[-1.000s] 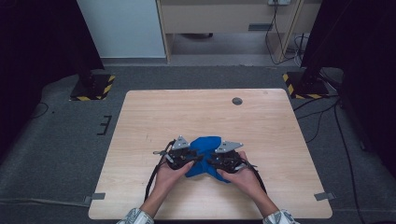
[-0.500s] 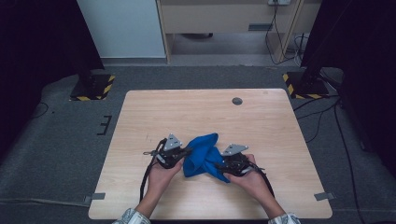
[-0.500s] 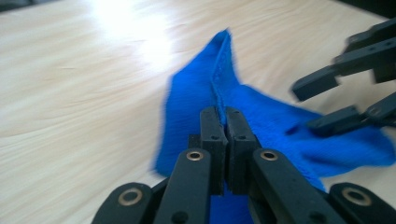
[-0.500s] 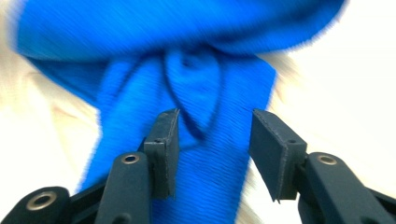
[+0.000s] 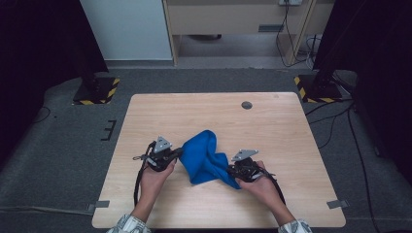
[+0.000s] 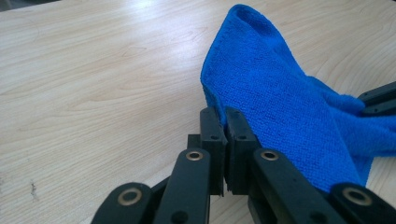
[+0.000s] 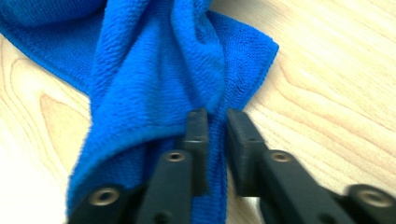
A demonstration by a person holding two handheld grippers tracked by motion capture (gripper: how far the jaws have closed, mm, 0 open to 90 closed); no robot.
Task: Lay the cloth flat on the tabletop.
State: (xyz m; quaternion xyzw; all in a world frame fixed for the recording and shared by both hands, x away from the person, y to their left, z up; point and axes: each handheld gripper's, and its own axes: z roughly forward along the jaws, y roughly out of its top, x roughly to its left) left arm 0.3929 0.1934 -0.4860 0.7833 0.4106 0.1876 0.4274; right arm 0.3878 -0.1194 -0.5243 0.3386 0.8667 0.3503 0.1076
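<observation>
Blue cloth [image 5: 208, 158] lies bunched on the wooden table [image 5: 272, 131], nearer its front edge than its far one, midway between the side edges. Its long axis runs slantwise, the rounded fold pointing toward the far edge and the narrow tail toward the front right corner. The left gripper [image 5: 176, 154] pinches its left edge, jaws pressed together. The right gripper [image 5: 232, 171], jaws just closing, clamps the tail.

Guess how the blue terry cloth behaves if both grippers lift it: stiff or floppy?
Probably floppy: the blue terry cloth sags in folds between the left gripper and the right gripper. Likely light, since thin pinches at its edges hold it. Its looped pile suggests little slipping.
</observation>
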